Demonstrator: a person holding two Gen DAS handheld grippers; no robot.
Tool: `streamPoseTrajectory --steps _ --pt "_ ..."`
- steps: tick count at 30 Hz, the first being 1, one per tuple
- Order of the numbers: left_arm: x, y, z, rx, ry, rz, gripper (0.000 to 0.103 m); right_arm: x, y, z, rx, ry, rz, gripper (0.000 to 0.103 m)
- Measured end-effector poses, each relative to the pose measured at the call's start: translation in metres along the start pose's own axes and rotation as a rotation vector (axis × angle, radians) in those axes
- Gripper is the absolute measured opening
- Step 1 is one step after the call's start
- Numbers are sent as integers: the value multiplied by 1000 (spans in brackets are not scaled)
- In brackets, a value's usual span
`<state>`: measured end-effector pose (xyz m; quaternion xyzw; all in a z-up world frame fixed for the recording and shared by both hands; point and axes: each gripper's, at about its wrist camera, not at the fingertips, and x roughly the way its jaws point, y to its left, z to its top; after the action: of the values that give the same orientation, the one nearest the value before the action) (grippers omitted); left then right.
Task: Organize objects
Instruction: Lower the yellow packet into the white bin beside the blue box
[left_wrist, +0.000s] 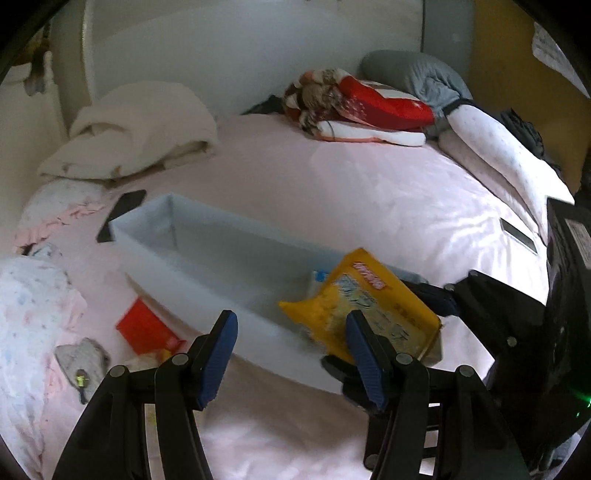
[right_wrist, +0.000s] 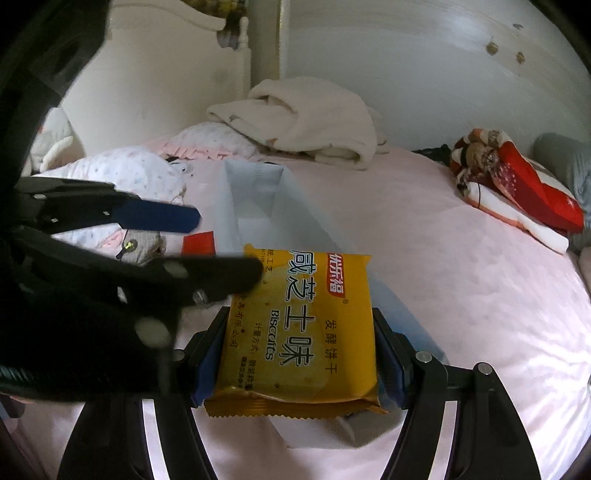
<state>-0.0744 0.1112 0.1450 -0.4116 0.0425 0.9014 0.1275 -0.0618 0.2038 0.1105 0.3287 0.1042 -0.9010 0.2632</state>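
My right gripper (right_wrist: 301, 354) is shut on a yellow biscuit packet (right_wrist: 303, 332) and holds it over the near end of a long pale blue box (right_wrist: 255, 192) that lies on the pink bed. In the left wrist view the packet (left_wrist: 369, 306) hangs over the right end of the box (left_wrist: 207, 266), with the right gripper (left_wrist: 439, 299) behind it. My left gripper (left_wrist: 291, 354) is open and empty, just in front of the box's near wall. It also shows in the right wrist view (right_wrist: 218, 243) at the left. A red packet (left_wrist: 147, 328) lies on the bed left of the box.
A black phone (left_wrist: 122, 214) lies by the box's far end. A cream blanket (left_wrist: 144, 129), a red patterned blanket (left_wrist: 354, 103), pillows (left_wrist: 498, 147) and a grey pouch (left_wrist: 81, 362) lie on the bed. A small blue-and-white item (left_wrist: 317, 280) sits inside the box.
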Motion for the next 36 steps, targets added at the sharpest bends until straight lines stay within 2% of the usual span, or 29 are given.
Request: streamPoseTrajectory --steps 5,8,12,16,19,26,31,36 --pt "6 -5 -3 21 15 -27 60 -4 -5 -3 -2 -10 32 71" --pt "11 -3 -3 0 27 -41 62 -9 1 -5 -58 -35 -30 71" --pt "12 -1 -4 -14 26 -35 62 -15 7 -4 -107 -63 -44 70" --pt "11 -3 -5 -7 28 -29 62 -20 15 -6 -167 -77 -97 70" --pt "13 -4 -5 3 23 -21 62 -21 13 -7 -169 -65 -90 70" --pt "18 15 -3 -98 25 -44 62 -39 6 -13 -194 -91 -87 70" --pt "19 27 -5 -161 22 -49 60 -39 -9 -11 -162 -64 -119 70" --pt "19 31 -7 -196 9 -75 60 -36 -14 -9 -120 -34 -92 65"
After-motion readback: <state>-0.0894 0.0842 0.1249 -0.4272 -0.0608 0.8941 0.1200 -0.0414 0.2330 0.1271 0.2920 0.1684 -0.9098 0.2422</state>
